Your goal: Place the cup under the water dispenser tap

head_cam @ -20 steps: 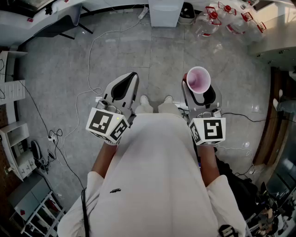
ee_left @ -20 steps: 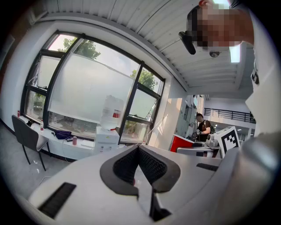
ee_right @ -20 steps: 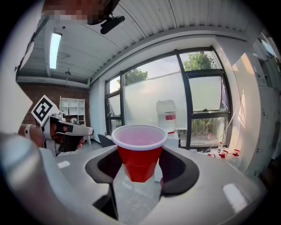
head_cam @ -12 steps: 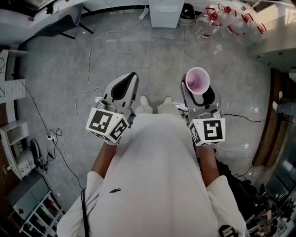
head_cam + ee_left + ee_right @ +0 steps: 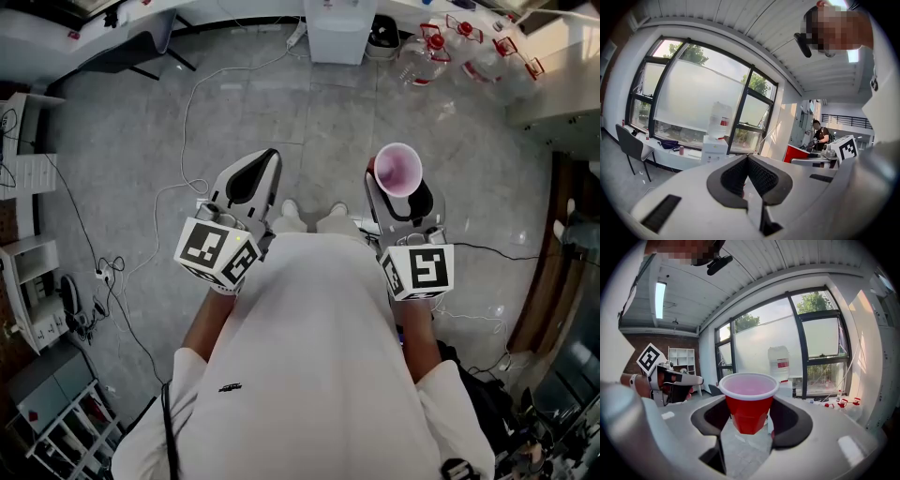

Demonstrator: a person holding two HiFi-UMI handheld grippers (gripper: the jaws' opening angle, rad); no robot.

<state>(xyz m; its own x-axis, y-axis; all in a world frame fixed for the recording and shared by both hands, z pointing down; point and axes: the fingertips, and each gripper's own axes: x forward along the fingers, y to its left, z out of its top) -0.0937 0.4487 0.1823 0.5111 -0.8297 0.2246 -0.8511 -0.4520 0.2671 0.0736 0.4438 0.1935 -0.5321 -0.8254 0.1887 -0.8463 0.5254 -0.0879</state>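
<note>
One cup (image 5: 749,401), base between right tongs (image 5: 749,414)

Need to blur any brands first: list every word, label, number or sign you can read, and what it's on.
No text is readable.
The bottle label: red, too blurred to read.
The shirt mark: too small to read.
The cube markers: black-and-white patterns, no letters.
The cup: no print visible.

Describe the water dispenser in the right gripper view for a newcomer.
Find the big dark-framed window. Before it, just right of the held red cup, stands the water dispenser. It is a white cabinet topped by an upturned clear bottle with a red label, unlike the loose jugs lying further right.
</note>
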